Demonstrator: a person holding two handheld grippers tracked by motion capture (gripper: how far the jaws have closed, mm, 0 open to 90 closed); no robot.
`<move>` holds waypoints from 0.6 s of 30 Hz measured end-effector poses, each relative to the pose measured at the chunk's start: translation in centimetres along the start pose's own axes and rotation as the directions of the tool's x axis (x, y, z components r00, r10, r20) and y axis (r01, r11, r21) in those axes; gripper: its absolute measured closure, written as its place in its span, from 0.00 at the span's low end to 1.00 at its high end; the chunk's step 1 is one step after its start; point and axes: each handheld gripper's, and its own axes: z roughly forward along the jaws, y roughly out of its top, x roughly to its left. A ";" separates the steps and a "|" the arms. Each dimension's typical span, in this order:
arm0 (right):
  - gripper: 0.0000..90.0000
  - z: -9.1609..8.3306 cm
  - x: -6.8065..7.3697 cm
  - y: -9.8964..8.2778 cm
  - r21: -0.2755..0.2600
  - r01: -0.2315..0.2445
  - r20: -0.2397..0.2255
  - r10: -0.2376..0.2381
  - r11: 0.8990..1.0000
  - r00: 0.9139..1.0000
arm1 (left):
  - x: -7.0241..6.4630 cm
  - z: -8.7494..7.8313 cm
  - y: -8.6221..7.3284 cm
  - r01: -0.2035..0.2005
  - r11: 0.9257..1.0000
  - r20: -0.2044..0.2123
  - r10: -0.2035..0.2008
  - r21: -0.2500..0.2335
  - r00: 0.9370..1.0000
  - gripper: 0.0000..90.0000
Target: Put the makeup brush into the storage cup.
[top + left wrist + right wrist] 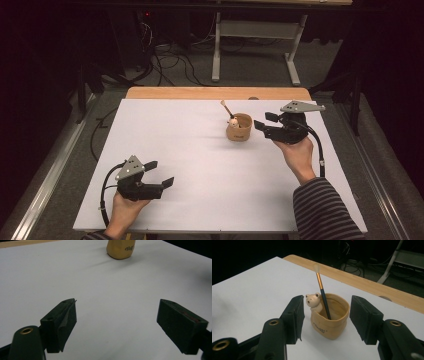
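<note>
A small tan pouch-shaped pot (239, 129) with a bear figure (313, 300) on its rim stands on the white sheet, right of centre. A brush (323, 297) with a gold and dark handle leans inside it, bristles up. My right gripper (265, 121) sits just right of the pot and points at it. In the right gripper view its jaws stand open to either side of the pot (331, 321), with a gap on both sides. My left gripper (160, 173) rests open near the front left with nothing between its jaws (116, 320); the pot (121, 248) lies far ahead of it.
The white sheet (190, 150) covers most of the wooden table (215, 93), whose bare far edge shows. A person's hands and a striped sleeve (322, 210) come in from the front. Cables and a metal desk frame (255, 45) stand on the floor beyond.
</note>
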 end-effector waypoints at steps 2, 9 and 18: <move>0.52 -0.1 0.0 -0.1 -0.003 0.001 -0.004 -0.001 1.000 1.000 | 0.0 0.0 0.0 -0.002 1.000 0.001 0.002 0.004 1.000 0.19; 0.52 -0.6 0.1 -0.5 -0.004 0.010 -0.009 -0.010 1.000 1.000 | 0.0 0.0 0.0 -0.003 1.000 0.001 0.003 0.002 1.000 0.19; 0.52 -1.2 0.2 -1.1 -0.016 0.002 -0.015 -0.002 1.000 1.000 | 0.0 0.0 0.0 -0.006 1.000 0.001 0.006 0.007 1.000 0.19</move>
